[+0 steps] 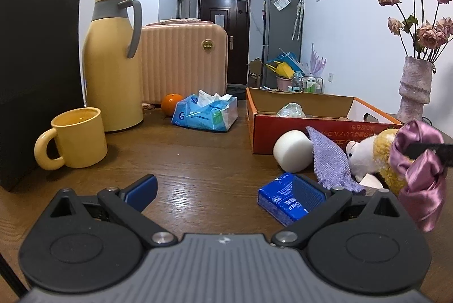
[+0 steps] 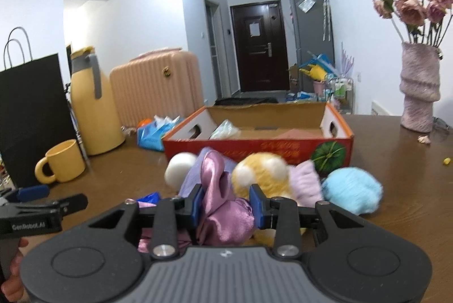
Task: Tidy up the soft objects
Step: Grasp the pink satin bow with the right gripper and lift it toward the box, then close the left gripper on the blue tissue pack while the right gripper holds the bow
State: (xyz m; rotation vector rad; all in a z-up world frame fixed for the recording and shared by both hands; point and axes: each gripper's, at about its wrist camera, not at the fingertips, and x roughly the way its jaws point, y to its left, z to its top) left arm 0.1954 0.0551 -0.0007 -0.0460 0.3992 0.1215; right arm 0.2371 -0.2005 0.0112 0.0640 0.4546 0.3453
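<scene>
Right wrist: satin scrunchie (image 2: pixel 226 212) between closed jaws.

At the left edge of your left wrist view, a black paper bag (image 1: pixel 36 70) is standing tall, with a yellow mug (image 1: pixel 76 138) sitting just in front of it. Right of the mug, a yellow thermos jug (image 1: pixel 113 62) is rising toward the upper left, and a pink suitcase (image 1: pixel 184 59) is standing behind it. An orange (image 1: pixel 171 104) is lying near the frame's centre, just beside a blue tissue pack (image 1: pixel 205 113). At the far right, a mauve vase (image 1: pixel 414 90) is holding dried roses (image 1: pixel 419 5). Everything is resting on a brown wooden table (image 1: pixel 184 161).
</scene>
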